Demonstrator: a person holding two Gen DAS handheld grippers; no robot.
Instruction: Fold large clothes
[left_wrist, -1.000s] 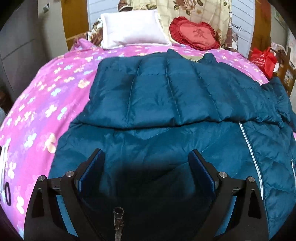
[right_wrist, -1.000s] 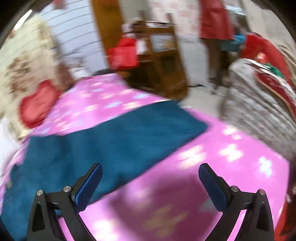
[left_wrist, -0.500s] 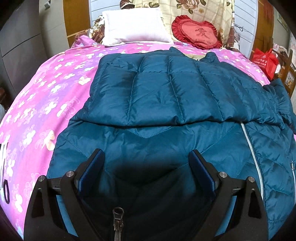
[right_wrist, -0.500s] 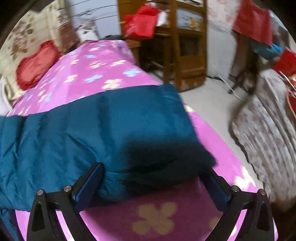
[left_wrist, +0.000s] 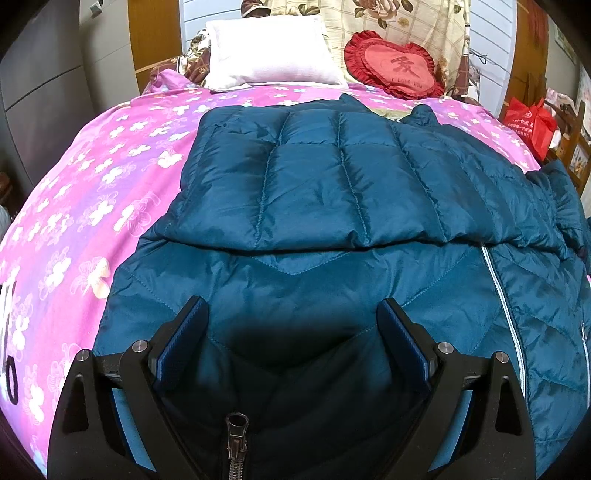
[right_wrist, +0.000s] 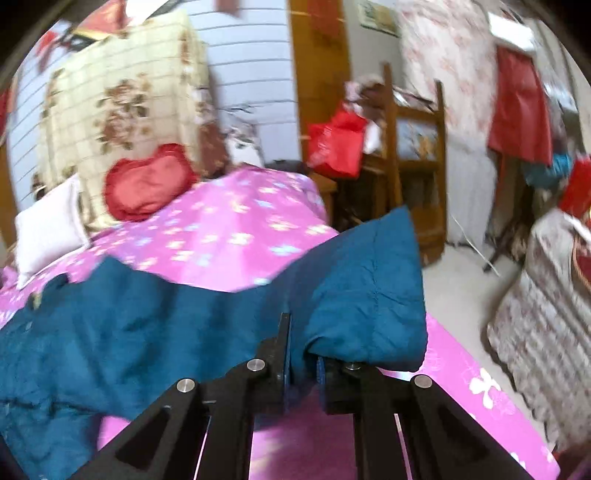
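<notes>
A large dark teal quilted jacket (left_wrist: 332, 192) lies spread on a bed with a pink flowered cover (left_wrist: 92, 192), one part folded over its middle, its zipper pull (left_wrist: 236, 435) at the near edge. My left gripper (left_wrist: 293, 332) is open and hovers low over the jacket's near part. In the right wrist view my right gripper (right_wrist: 303, 354) is shut on the end of a sleeve (right_wrist: 365, 295) and lifts it off the bed (right_wrist: 236, 236).
A white pillow (left_wrist: 273, 51) and a red heart cushion (left_wrist: 395, 70) lie at the head of the bed. A red bag (right_wrist: 336, 144) hangs on a wooden rack (right_wrist: 413, 162) past the bed's right side. A patterned covered piece (right_wrist: 546, 332) stands right.
My right gripper has closed on the sleeve end and raised it off the bed. My left gripper has stayed open over the jacket, hardly moving.
</notes>
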